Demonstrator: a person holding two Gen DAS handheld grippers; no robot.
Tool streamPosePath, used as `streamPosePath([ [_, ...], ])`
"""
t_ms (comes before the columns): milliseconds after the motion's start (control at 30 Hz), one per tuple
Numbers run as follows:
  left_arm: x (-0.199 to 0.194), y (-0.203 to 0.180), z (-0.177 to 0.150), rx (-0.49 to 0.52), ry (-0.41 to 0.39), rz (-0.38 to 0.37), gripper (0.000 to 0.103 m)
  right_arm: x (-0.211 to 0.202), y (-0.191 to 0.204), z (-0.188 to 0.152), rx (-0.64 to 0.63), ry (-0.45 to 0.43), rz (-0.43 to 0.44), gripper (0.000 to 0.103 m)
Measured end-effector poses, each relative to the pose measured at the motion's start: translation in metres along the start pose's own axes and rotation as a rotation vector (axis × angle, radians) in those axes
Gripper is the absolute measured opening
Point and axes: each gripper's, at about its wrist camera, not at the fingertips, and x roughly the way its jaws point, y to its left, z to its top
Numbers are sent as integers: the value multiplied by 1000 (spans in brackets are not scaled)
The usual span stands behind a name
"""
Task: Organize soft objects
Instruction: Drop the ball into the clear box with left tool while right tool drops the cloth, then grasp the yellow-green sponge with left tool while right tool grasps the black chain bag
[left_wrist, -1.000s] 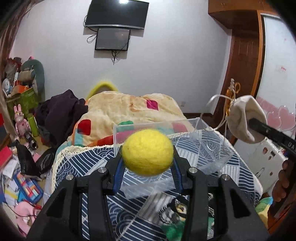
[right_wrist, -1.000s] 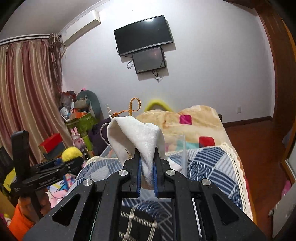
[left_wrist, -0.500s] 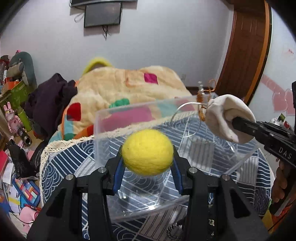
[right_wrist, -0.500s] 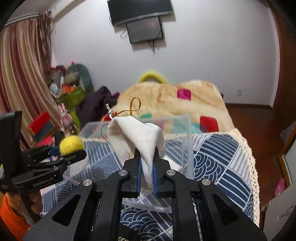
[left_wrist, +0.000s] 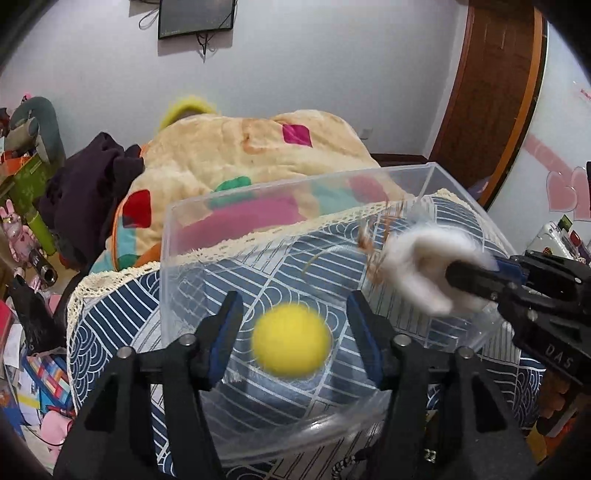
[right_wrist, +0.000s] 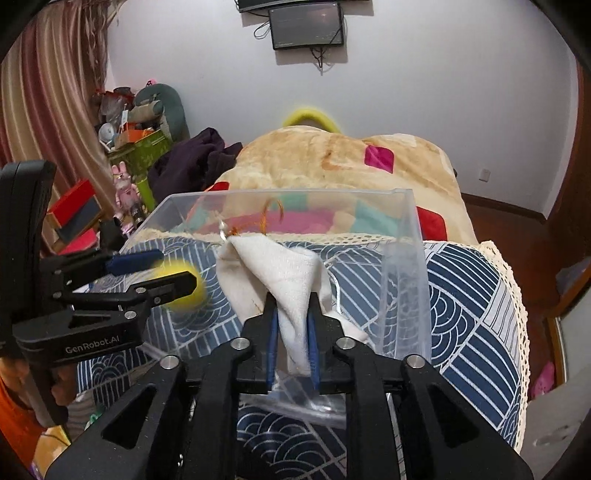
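Observation:
A clear plastic box (left_wrist: 173, 236) stands on the blue patterned bedspread; it also shows in the right wrist view (right_wrist: 402, 229). My left gripper (left_wrist: 293, 321) is open over the box. A yellow felt ball (left_wrist: 291, 341), blurred, hangs loose between its spread fingers, touching neither; it also shows in the right wrist view (right_wrist: 201, 286). My right gripper (right_wrist: 291, 325) is inside the box with its jaws slightly apart around a white cloth pouch (right_wrist: 277, 269) with an orange cord. The pouch (left_wrist: 424, 266) looks blurred in the left wrist view.
A beige quilt (right_wrist: 351, 166) with coloured patches lies beyond the box. Dark clothes (left_wrist: 85, 188) are piled to the left. Toys and boxes (right_wrist: 125, 147) crowd the far left floor. A wooden door (left_wrist: 491, 92) stands at the right.
Both grippers have come down over and into the box. The left gripper has opened and let go of the yellow ball. The right jaws have widened a little around the pouch.

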Motion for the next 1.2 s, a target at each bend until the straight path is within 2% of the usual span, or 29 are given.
streamPosePath([
  [167, -21, -5, -1, 16, -42, 0, 63, -16, 3, -3, -5, -32, 18, 34],
  [233, -33, -8, -3, 22, -66, 4, 68, -28, 5, -5, -12, -58, 20, 39],
  [300, -46, -11, -6, 26, -91, 3, 77, -40, 8, -7, -23, -92, 15, 47],
  [367, -62, -14, -11, 25, -115, -4, 83, -56, 11, -11, -34, -133, 9, 59],
  [467, -83, -19, -23, 27, -141, -16, 85, -75, 17, -18, -52, -178, 11, 68],
  [567, -102, -25, -38, 21, -159, -15, 95, -89, 20, -29, -64, -200, 19, 74],
  [733, -123, -31, -74, 18, -159, -10, 95, -98, 22, -51, -69, -194, 15, 76],
  [967, -130, -42, -122, 20, -103, 8, 95, -97, 21, -87, -33, -141, 36, 76],
  [1200, -132, -49, -160, 11, -73, -8, 95, -88, 21, -105, 8, -84, 57, 76],
])
